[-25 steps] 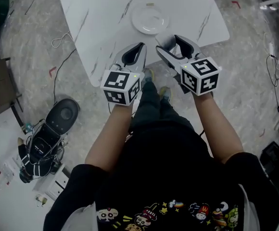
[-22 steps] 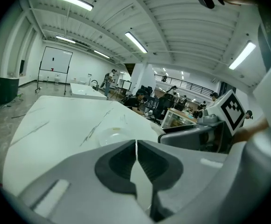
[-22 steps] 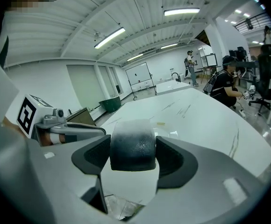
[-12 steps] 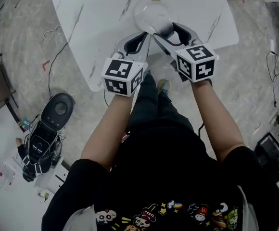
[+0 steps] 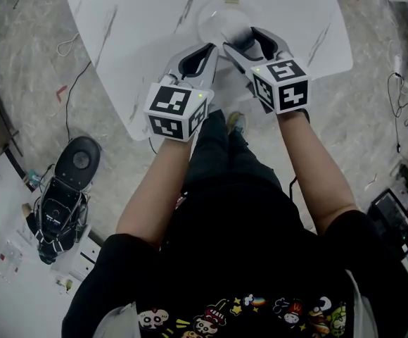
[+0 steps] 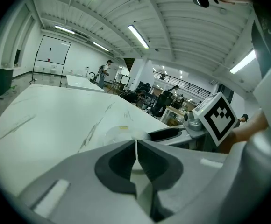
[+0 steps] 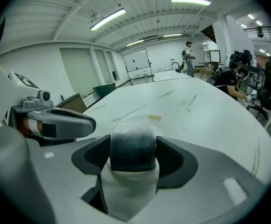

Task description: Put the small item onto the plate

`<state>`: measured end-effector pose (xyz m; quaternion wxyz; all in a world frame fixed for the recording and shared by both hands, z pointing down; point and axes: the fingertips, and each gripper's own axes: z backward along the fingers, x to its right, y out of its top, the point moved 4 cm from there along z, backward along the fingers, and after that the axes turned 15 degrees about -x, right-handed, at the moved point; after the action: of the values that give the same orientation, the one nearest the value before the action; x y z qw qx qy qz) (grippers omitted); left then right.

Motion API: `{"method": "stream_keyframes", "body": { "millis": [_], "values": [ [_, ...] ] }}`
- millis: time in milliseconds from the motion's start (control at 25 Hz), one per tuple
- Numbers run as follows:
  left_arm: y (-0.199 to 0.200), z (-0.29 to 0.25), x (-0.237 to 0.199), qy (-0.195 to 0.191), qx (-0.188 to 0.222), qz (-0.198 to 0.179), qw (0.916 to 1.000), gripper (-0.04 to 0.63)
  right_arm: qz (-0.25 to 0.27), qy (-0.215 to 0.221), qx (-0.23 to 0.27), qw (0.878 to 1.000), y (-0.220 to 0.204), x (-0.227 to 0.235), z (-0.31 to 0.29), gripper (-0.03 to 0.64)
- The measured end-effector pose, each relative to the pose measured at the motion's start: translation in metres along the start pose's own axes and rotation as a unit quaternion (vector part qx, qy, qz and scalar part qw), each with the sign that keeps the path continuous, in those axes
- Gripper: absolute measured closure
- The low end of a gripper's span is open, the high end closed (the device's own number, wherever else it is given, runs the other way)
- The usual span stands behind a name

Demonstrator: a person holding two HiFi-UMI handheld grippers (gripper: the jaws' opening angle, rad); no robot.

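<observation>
A clear round plate (image 5: 217,11) lies on the white marble table (image 5: 134,27), with a small yellow label at its far rim. My right gripper (image 5: 236,42) is shut on a small dark-grey, round-topped item (image 5: 241,38) at the plate's near edge. In the right gripper view the item (image 7: 132,146) fills the gap between the jaws of my right gripper (image 7: 132,158), and the plate (image 7: 171,126) lies just beyond. My left gripper (image 5: 210,49) sits beside it on the left, shut and empty. In the left gripper view the jaws of my left gripper (image 6: 136,148) meet in a thin line before the plate (image 6: 117,133).
The table's near edge (image 5: 130,122) runs just under both grippers. On the floor at the left stand a black round device (image 5: 76,162) and a dark bag with cables (image 5: 53,220). More cables and gear lie at the right (image 5: 401,90).
Both grippers have moved forward over the table edge. The right gripper, still holding the item, has reached the plate's near rim.
</observation>
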<state>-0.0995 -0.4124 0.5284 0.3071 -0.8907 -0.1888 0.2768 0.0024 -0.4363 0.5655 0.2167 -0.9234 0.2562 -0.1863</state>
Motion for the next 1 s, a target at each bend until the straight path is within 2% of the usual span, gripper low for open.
{"method": "stream_keyframes", "body": {
  "millis": [400,1000],
  "values": [
    [-0.004,-0.004,-0.006,0.003,0.002,0.016,0.9999,0.594,0.045,-0.036,-0.039,0.998,0.01,0.001,-0.012,0.287],
    [-0.001,-0.004,-0.014,0.005,0.018,0.031,0.9993,0.594,0.073,-0.044,-0.07,0.994,0.02,0.005,-0.029,0.287]
  ]
}}
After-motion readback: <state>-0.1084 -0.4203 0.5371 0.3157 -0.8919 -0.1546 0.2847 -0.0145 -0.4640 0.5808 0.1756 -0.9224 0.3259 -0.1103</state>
